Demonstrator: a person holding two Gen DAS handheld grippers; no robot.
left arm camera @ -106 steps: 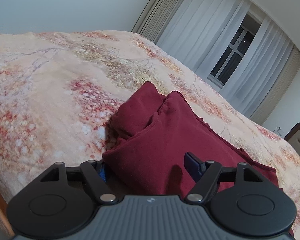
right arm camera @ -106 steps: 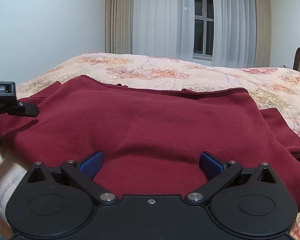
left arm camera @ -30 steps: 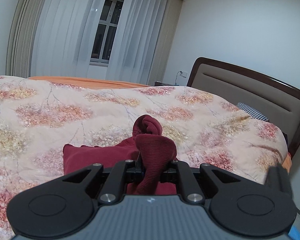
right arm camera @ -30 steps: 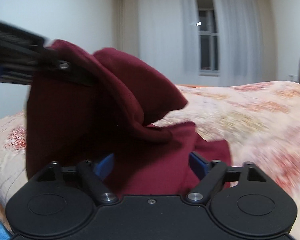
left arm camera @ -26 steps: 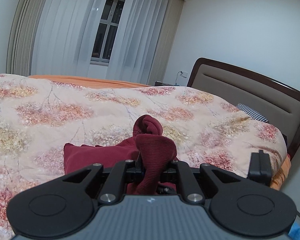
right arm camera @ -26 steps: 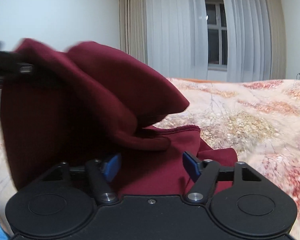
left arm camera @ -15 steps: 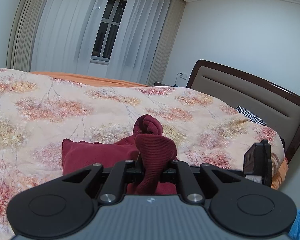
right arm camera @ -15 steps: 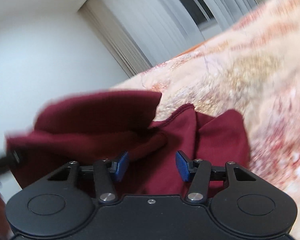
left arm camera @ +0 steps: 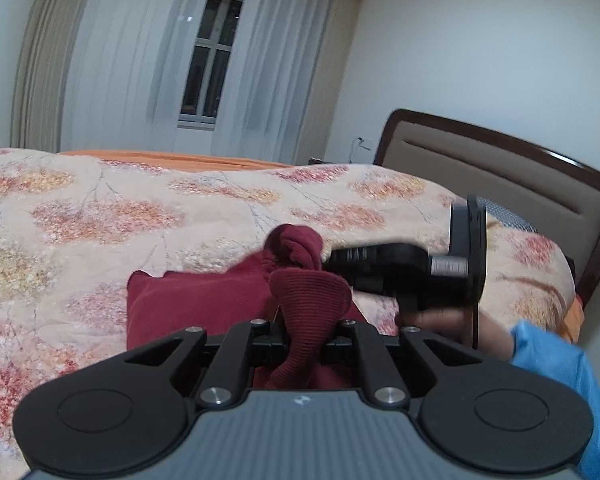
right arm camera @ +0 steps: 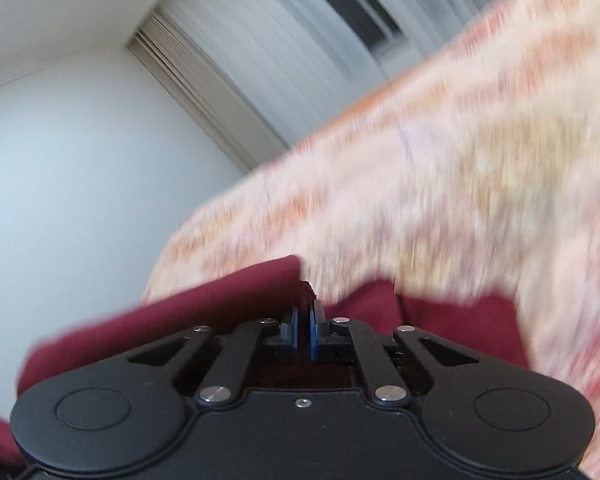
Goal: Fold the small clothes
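The left hand-held gripper [left arm camera: 306,334] is clamped tight on a bunched ribbed fold of the maroon garment [left arm camera: 204,304], lifting it above the rest of the cloth, which lies on the flowered bedspread [left arm camera: 100,216]. In from the right side comes the right hand-held gripper [right arm camera: 305,322], its jaws pinched together on a small tuft of the same garment at its far edge, right beside the left one's grip. A hand [left arm camera: 456,326] in a blue sleeve [left arm camera: 560,364] carries it. The right wrist view is tilted and blurred.
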